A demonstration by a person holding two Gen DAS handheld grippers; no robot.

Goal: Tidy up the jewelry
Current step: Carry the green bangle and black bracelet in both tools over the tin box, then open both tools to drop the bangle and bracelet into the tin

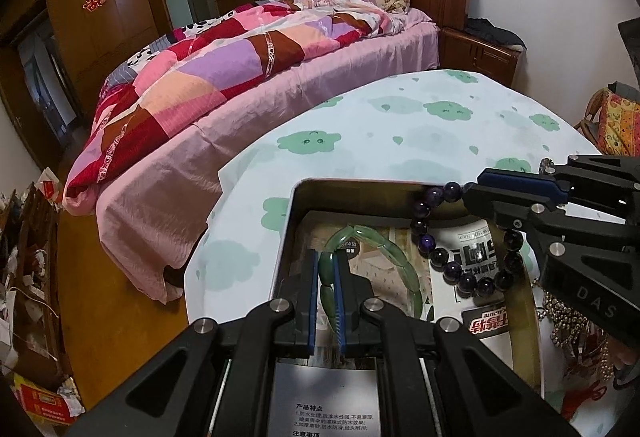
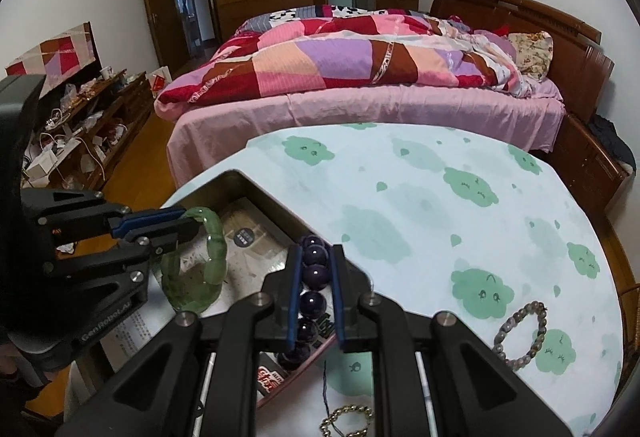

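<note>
— Jaws first: what does each hold?
— My left gripper is clenched on the green bracelet, low centre of its view, over the tin box. My right gripper clamps the purple bead bracelet at the box's edge.
— Further right?
— A grey bead bracelet lies on the tablecloth, lower right.
</note>
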